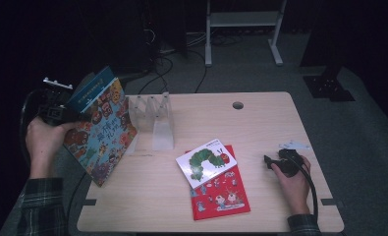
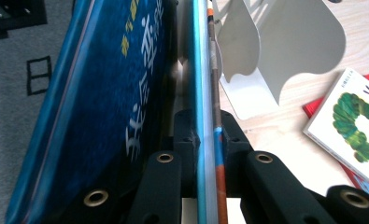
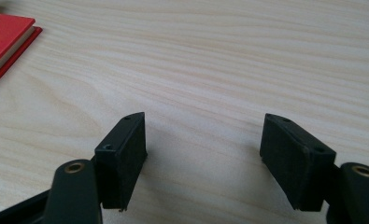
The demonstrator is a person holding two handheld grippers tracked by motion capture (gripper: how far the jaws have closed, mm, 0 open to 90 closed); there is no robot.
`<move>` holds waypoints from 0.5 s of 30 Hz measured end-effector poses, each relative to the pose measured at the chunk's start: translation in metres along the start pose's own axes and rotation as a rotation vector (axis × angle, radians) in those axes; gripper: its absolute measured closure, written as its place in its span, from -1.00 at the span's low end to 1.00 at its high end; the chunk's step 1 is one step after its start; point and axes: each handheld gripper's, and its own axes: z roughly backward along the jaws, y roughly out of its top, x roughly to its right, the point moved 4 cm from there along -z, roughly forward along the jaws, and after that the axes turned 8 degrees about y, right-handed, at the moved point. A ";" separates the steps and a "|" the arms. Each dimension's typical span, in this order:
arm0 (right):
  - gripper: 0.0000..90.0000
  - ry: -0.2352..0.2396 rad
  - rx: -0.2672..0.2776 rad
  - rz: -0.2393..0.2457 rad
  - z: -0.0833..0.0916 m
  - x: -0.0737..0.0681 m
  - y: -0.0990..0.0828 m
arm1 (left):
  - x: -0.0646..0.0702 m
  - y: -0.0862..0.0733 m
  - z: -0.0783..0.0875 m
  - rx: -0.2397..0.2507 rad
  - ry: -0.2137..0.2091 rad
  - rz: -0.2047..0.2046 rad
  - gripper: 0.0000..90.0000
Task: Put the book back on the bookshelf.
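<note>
In the high view, the left gripper (image 1: 59, 114) is at the left edge of the pale wooden surface (image 1: 260, 123), held in the person's left hand (image 1: 43, 140). Its fingers are clenched on a large, thin picture book with a blue spine and a cover crowded with colourful cartoon figures (image 1: 100, 130). The book is tilted, its lower corner over the surface's left edge, just beside a clear plastic book stand with upright dividers (image 1: 154, 118). Near the middle lie a white board book with a green caterpillar (image 1: 206, 161) resting on a red picture book (image 1: 221, 196). The right gripper (image 1: 270, 161) rests low on the surface to the right of them, in the person's right hand (image 1: 292, 179).

In the left gripper view, the black fingers (image 2: 184, 135) press from both sides on the edge of the blue book (image 2: 102, 107). The stand's white curved dividers (image 2: 285, 42) rise close beyond it, and the caterpillar book (image 2: 352, 123) lies at the right.

In the right gripper view, the fingers (image 3: 126, 149) stand apart, released, with bare wood (image 3: 205, 70) between them. The red book's corner (image 3: 4, 37) is at the upper left.
</note>
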 end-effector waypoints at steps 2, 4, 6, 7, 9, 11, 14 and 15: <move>-0.33 0.000 0.000 0.000 0.000 0.000 0.000 | 0.001 0.003 -0.003 0.004 0.010 0.003 0.79; -0.33 0.000 0.000 0.000 0.000 0.000 0.000 | 0.001 0.005 -0.007 0.006 0.013 0.011 0.79; -0.33 0.000 0.000 0.000 0.000 0.000 0.000 | 0.000 0.007 -0.010 0.009 0.016 0.016 0.79; -0.33 0.000 0.000 0.000 0.000 0.000 0.000 | 0.000 0.008 -0.012 0.011 0.016 0.020 0.79; -0.33 0.000 0.000 0.000 0.000 0.000 0.000 | -0.001 0.008 -0.013 0.010 0.019 0.025 0.78; -0.33 0.000 0.000 0.000 0.000 0.000 0.000 | -0.002 0.008 -0.015 0.010 0.020 0.027 0.78; -0.33 -0.001 0.000 0.001 0.000 0.000 0.000 | -0.005 0.003 -0.017 0.009 0.016 0.034 0.78; -0.33 -0.001 0.000 0.000 0.000 0.000 0.000 | -0.005 0.002 -0.017 0.011 0.016 0.036 0.78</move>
